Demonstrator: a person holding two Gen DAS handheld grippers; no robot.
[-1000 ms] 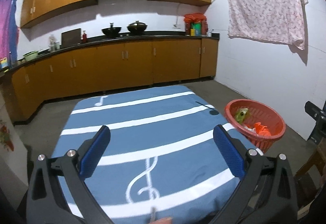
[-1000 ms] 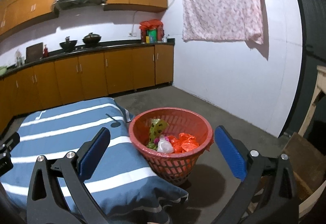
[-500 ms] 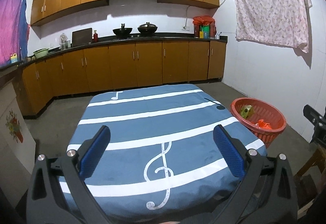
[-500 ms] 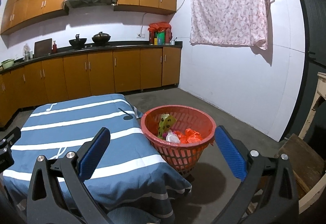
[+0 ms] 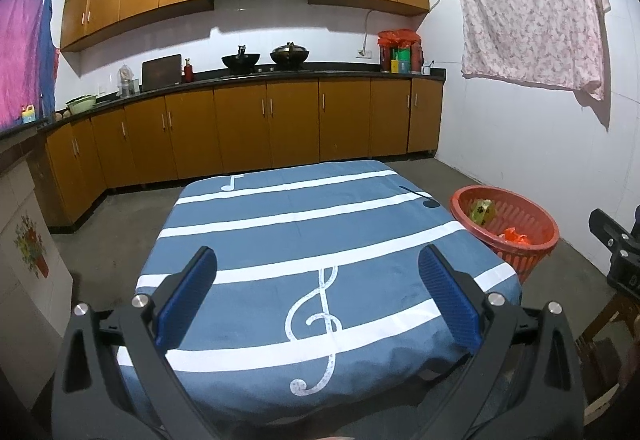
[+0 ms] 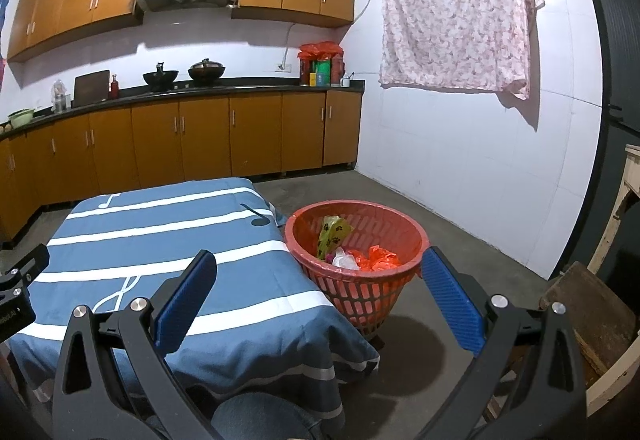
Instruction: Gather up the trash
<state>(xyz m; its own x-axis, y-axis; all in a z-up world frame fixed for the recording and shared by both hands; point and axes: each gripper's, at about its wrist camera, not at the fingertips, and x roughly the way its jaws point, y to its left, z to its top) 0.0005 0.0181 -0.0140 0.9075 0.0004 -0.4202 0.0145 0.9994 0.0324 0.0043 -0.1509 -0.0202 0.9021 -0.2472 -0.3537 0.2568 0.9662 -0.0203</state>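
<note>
Right wrist view is showing white wrapper point(image 6: 343, 260) inside red plastic basket point(image 6: 360, 292); both grippers point(image 5: 318, 294) point(image 6: 318, 294) hovering level, spread wide, empty.

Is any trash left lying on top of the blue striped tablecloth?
No, the blue striped tablecloth with music notes is bare, and the wrappers lie inside the red plastic basket beside the table.

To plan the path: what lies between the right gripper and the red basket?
Nothing: in the right wrist view the stretch from right gripper to red basket is bare.
</note>
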